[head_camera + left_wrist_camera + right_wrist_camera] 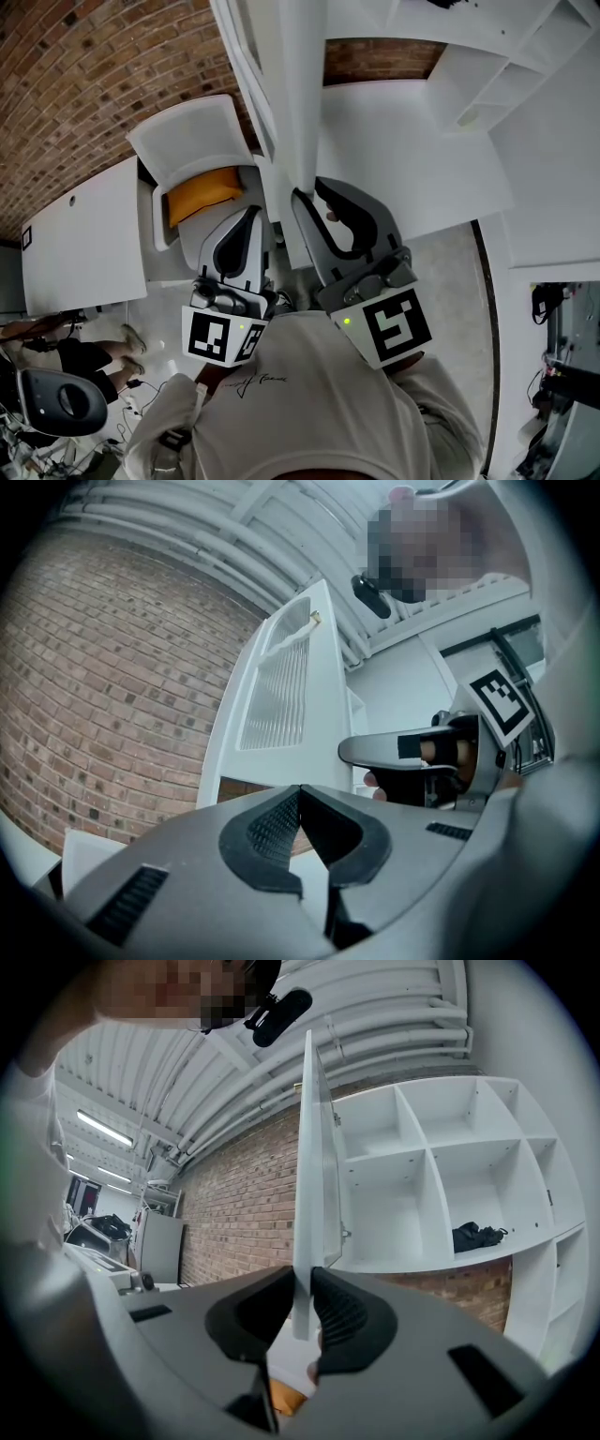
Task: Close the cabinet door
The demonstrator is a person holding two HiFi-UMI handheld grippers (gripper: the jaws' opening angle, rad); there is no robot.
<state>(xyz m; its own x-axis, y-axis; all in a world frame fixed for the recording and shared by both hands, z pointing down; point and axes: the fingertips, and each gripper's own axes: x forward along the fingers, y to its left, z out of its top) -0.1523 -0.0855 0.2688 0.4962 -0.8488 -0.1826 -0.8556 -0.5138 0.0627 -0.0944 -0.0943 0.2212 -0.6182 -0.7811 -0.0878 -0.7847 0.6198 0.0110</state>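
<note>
The white cabinet door (281, 84) stands open, and I see it nearly edge-on from the head view. My right gripper (306, 193) is shut on its lower free edge. In the right gripper view the thin door edge (301, 1241) runs up from between the two dark pads (349, 1321). My left gripper (255, 210) hangs just left of the door, shut with nothing in it. In the left gripper view its tips (300, 795) meet, and the door's ribbed panel (279, 691) rises beyond them.
Open white shelves (441, 1185) lie right of the door, with a black bundle (478, 1235) on one. A white chair with an orange cushion (202, 192) and a white table (84, 234) stand at the left against a brick wall (84, 84). Someone's legs (89, 354) show lower left.
</note>
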